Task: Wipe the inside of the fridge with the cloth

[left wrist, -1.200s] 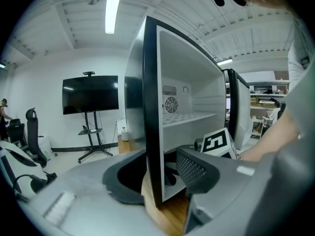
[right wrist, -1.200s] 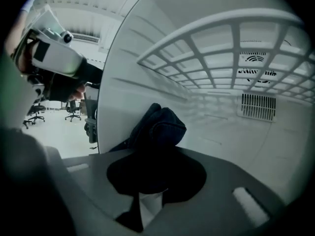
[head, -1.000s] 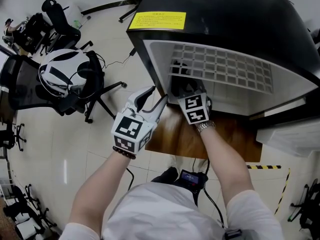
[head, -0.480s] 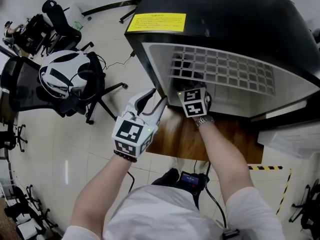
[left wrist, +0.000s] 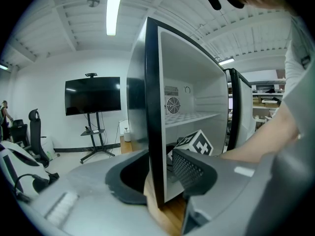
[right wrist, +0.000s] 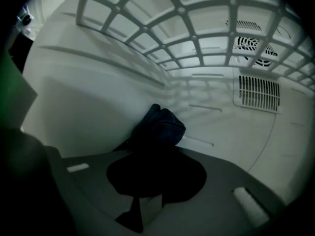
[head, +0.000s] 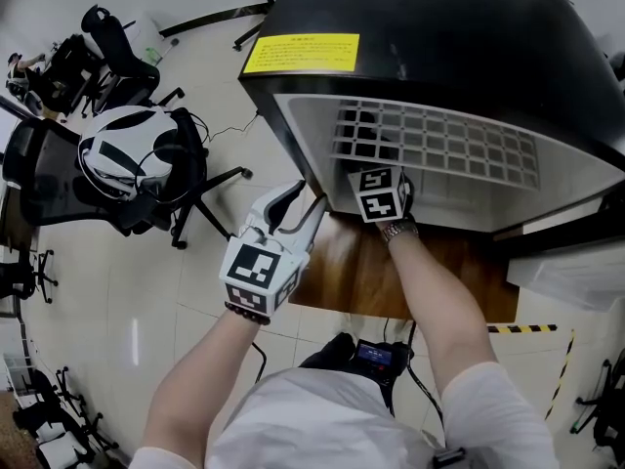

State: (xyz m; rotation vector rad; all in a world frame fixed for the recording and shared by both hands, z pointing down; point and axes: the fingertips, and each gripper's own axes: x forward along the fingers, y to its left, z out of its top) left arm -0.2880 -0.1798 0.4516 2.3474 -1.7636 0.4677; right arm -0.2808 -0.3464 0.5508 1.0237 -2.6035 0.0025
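1. Cloth [right wrist: 161,127]: dark and bunched, clamped in the right gripper [right wrist: 155,156]. Its free wad is pushed against the white liner under the grid shelf [right wrist: 197,38], left of the back vent [right wrist: 256,90]. The wad leads, so fabric rather than jaw meets the plastic.
2. The right gripper is deep in the fridge [head: 439,27], in the lower compartment. Judged mid-wipe.
3. Left gripper [left wrist: 158,173]: its jaws are apart and have just been closing. They straddle the front edge of the side wall [left wrist: 151,107], with a sliver of gap at one pad, so no clamp yet. It is probably there to steady the fridge against the wiping push.
4. The fridge sits on a wooden board [head: 361,272]. Office chairs [head: 127,154] stand well apart.
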